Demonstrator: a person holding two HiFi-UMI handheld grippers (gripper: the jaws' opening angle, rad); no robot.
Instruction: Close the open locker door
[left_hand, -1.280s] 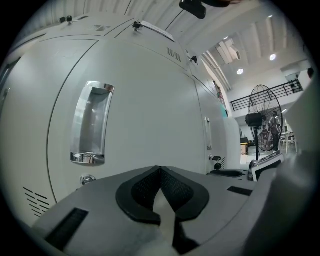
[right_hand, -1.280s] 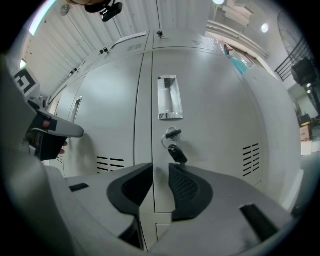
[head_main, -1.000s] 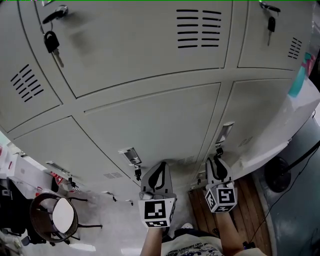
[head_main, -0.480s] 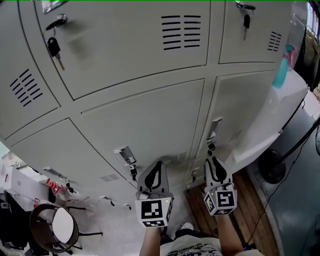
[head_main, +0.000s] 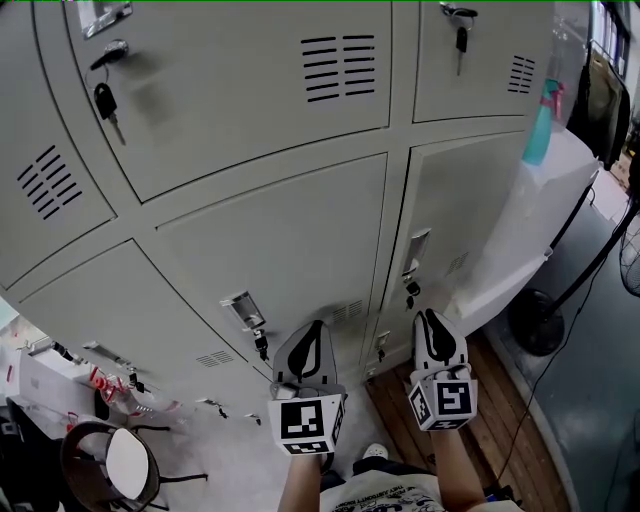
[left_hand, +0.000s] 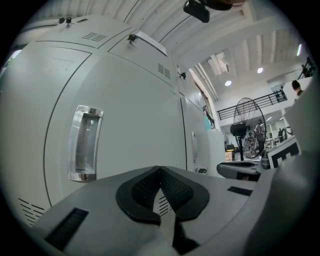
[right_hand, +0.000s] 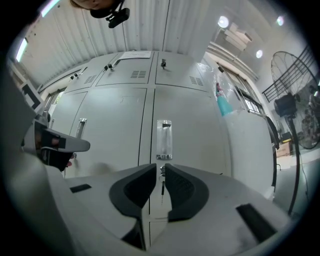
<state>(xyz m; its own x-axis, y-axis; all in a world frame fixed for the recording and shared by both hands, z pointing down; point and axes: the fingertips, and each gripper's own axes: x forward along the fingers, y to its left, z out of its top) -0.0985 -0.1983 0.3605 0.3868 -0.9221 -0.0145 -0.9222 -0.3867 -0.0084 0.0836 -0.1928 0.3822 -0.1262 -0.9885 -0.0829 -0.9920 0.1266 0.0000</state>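
At my far left a chair (head_main: 105, 455) stands on the floor. My left tongs (head_main: 317, 330) are pressed together, tips touching, with nothing in them, and point level at the middle lower locker (head_main: 280, 250). My right tongs (head_main: 431, 318) have just been closing; a narrow gap is left between them, with nothing in it. They face the locker door (head_main: 465, 215), which lies flush with its neighbours, a key (right_hand: 162, 186) hanging under its handle (right_hand: 164, 139). A teal bottle (head_main: 538, 125) stands to its right.
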